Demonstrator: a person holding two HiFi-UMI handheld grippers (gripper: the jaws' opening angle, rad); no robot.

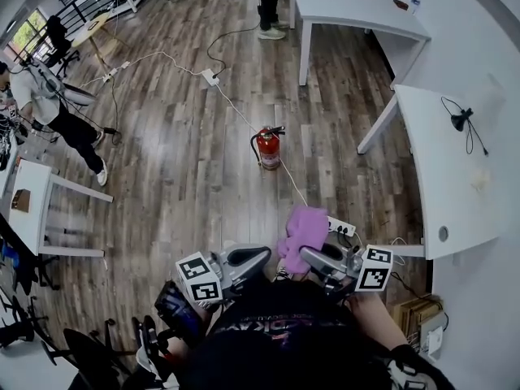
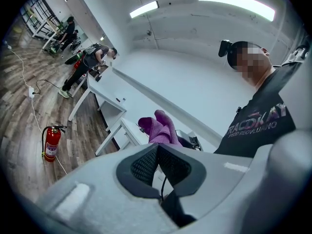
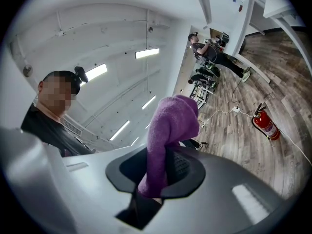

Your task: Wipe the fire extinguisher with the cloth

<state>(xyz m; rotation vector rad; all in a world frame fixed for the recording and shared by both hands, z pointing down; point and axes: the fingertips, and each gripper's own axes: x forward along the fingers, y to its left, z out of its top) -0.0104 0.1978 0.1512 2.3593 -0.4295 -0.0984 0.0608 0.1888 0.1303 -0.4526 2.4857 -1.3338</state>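
A red fire extinguisher [image 1: 268,148] stands upright on the wood floor some way ahead of me; it also shows in the left gripper view [image 2: 51,143] and the right gripper view [image 3: 265,125]. My right gripper [image 1: 307,254] is shut on a purple cloth [image 1: 302,234], which stands up out of its jaws [image 3: 168,130]. My left gripper [image 1: 262,254] is shut with nothing between its jaws and points toward the right gripper, close to my chest. The cloth [image 2: 158,129] shows beyond the left gripper's tips. Both grippers are far from the extinguisher.
A white cable with a power strip [image 1: 210,76] runs across the floor past the extinguisher. White tables [image 1: 349,6] stand at the back and right [image 1: 443,169], a small one at the left [image 1: 32,205]. People stand at the far left [image 1: 49,104] and at the back.
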